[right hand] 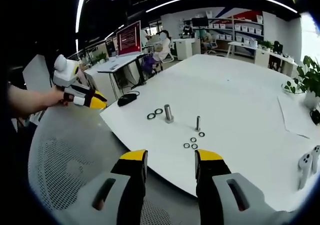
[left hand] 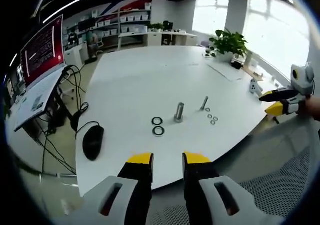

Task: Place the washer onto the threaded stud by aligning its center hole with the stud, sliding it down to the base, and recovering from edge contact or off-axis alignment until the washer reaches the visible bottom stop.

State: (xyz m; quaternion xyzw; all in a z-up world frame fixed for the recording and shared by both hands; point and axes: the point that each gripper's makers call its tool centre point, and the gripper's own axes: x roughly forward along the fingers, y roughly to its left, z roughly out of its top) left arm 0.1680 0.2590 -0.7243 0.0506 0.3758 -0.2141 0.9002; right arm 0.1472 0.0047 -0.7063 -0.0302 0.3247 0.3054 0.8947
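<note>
On the white table (left hand: pixel 135 80) stand a thick threaded stud (left hand: pixel 179 112) and a thinner stud (left hand: pixel 204 103). Two dark large washers (left hand: pixel 158 126) lie flat just left of the thick stud. Several small washers (left hand: pixel 212 118) lie by the thin stud. My left gripper (left hand: pixel 168 160) is open and empty, short of the table's near edge. The right gripper view has the thick stud (right hand: pixel 169 113), thin stud (right hand: pixel 198 123), large washers (right hand: pixel 155 114) and small washers (right hand: pixel 192 143). My right gripper (right hand: pixel 171 157) is open, empty, and off the table edge.
A black mouse (left hand: pixel 93 141) with its cable lies near the table's left edge, beside a red-screened monitor (left hand: pixel 42 50). A potted plant (left hand: pixel 229 42) and papers sit at the far side. White controllers (right hand: pixel 306 162) lie at the right. Grey mesh flooring (right hand: pixel 70 170) lies below.
</note>
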